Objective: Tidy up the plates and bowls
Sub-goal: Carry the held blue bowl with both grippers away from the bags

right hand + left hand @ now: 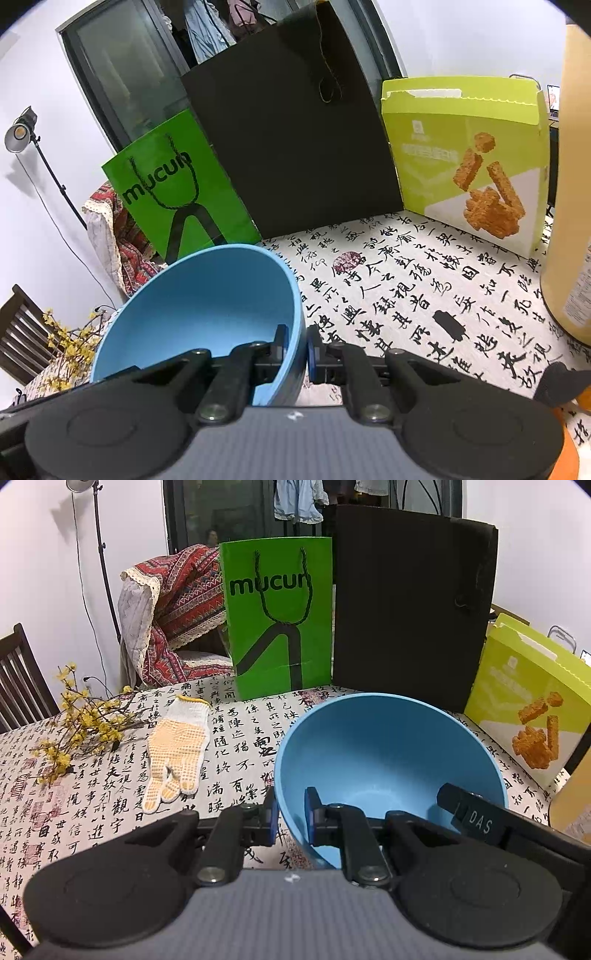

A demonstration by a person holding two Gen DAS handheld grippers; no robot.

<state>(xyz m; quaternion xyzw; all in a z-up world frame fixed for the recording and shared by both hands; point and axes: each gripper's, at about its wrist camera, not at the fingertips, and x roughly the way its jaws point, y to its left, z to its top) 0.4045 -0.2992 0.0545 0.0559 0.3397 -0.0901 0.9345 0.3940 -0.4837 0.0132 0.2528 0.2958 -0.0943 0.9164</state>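
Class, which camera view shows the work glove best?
The left wrist view: the glove lies flat and fully visible on the tablecloth, left of the blue bowl. The right wrist view does not show it at all.

White walls (33,590) L & R. Dark-framed glass door (122,85) at back w/ clothes (299,498) hanging behind it. Studio lamp (16,134) on a thin black stand, lit, cable trailing down the wall. Dark wooden chair (18,675) at L edge of worktop (236,734), which wears a cloth printed w/ black calligraphy & red seals. Armchair (177,609) behind it, draped w/ red patterned throw, lace trim.
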